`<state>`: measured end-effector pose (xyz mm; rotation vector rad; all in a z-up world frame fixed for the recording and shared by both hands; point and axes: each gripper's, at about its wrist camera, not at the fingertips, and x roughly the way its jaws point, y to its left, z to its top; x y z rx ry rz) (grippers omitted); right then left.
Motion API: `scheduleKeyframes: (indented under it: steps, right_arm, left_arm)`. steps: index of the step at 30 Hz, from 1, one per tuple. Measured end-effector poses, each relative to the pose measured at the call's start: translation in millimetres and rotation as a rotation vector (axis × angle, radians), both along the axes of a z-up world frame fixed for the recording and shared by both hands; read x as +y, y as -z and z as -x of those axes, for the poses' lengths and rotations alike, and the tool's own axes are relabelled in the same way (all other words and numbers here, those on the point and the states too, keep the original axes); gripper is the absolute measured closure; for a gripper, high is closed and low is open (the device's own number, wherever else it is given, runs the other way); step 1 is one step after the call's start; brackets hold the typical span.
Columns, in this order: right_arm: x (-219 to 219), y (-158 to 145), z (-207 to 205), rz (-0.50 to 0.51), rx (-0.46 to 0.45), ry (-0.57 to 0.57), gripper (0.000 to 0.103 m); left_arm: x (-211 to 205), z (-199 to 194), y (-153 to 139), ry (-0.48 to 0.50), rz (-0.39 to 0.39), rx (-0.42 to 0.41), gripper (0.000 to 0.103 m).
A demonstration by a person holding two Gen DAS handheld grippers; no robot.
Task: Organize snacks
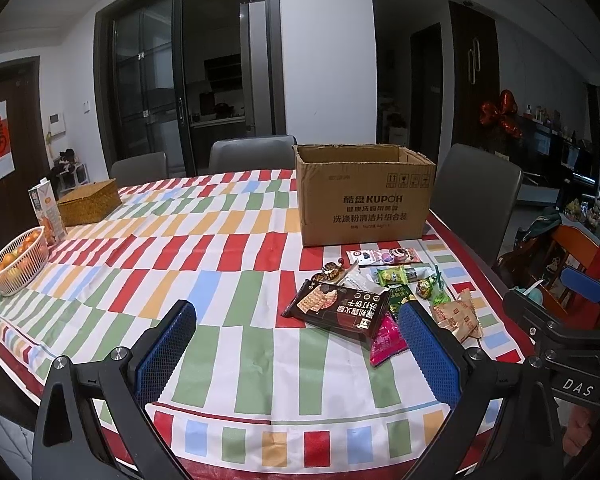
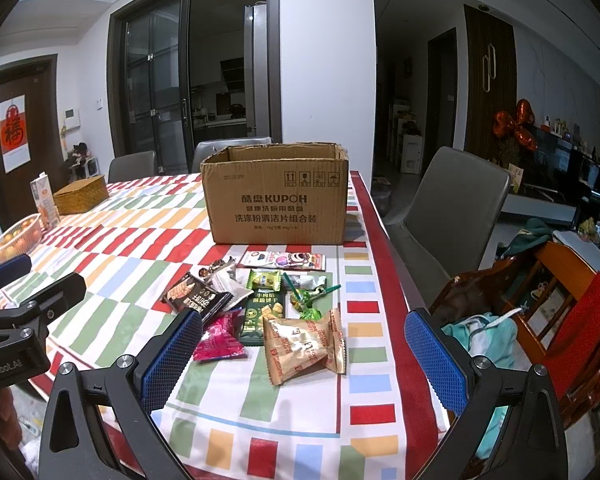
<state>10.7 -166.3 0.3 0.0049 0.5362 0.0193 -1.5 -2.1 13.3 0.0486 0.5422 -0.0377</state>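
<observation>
A pile of snack packets lies on the striped tablecloth in front of an open cardboard box (image 1: 364, 196) (image 2: 276, 196). It holds a dark cracker pack (image 1: 336, 306) (image 2: 198, 296), a pink packet (image 1: 386, 338) (image 2: 218, 340), a tan biscuit bag (image 2: 304, 346) (image 1: 458, 316), a dark green packet (image 2: 262, 314) and a long flat pack (image 2: 282, 260) (image 1: 384, 256). My left gripper (image 1: 300, 336) hovers open above the table, left of the pile. My right gripper (image 2: 304, 354) is open, low over the tan bag, with nothing held.
A white basket of oranges (image 1: 18, 260) (image 2: 14, 240), a juice carton (image 1: 46, 210) and a woven box (image 1: 88, 202) (image 2: 80, 194) stand at the table's left. Grey chairs (image 2: 456, 212) surround the table. A wooden chair with clothes (image 2: 540, 300) is at the right.
</observation>
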Motion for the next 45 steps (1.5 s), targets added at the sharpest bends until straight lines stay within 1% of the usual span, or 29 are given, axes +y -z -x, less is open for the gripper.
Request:
scheduleKeyframes:
  steps: [33, 39, 40, 41, 45]
  right_arm:
    - [0.1, 0.6, 0.5, -0.001, 0.004, 0.0, 0.001]
    - [3.0, -0.4, -0.8, -0.004, 0.012, 0.0, 0.001]
    - [-0.1, 9.1, -1.3, -0.003, 0.015, -0.003, 0.001]
    - [0.2, 10.0, -1.6, -0.003, 0.019, -0.002, 0.001]
    - [-3.5, 15.5, -7.8, -0.005, 0.049, 0.005, 0.001]
  left_arm:
    - [-2.4, 2.4, -3.2, 0.002, 0.0, 0.004, 0.0]
    - [-6.4, 1.7, 3.0, 0.018, 0.007, 0.027, 0.0]
    - [-6.7, -1.7, 6.8, 0.024, 0.01, 0.034, 0.0]
    - [-6.0, -5.9, 12.4, 0.034, 0.015, 0.043, 0.0]
    - [-9.2, -12.8, 19.0, 0.083, 0.035, 0.08, 0.0]
